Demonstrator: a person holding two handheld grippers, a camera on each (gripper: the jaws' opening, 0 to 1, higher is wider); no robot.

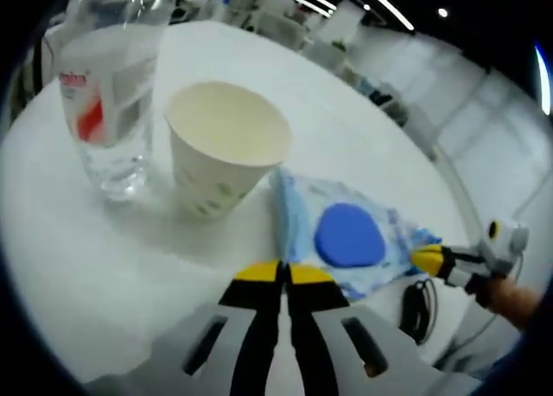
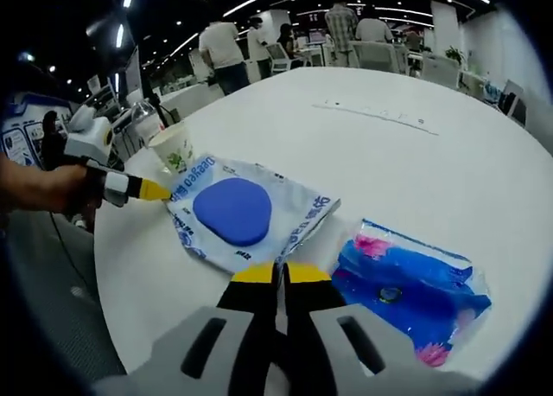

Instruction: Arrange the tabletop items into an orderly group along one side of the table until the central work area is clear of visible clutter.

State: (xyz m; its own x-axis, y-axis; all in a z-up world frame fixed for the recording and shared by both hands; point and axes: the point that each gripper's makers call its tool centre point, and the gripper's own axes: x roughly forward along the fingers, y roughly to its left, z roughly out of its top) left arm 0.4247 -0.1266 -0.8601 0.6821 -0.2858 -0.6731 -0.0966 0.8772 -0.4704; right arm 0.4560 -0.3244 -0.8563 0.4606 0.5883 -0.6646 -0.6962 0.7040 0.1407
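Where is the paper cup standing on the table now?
In the left gripper view, the paper cup stands upright on the white table, between the water bottle on its left and the blue wipes pack on its right.

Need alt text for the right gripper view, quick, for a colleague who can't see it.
The right gripper, jaws closed, meets the near edge of a wet-wipe pack on a round white table. The left gripper touches its far edge; a blue packet lies alongside.

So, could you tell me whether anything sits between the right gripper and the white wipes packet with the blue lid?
Nothing visible does: the right gripper, jaws closed, already meets the white wipes packet at its near edge.
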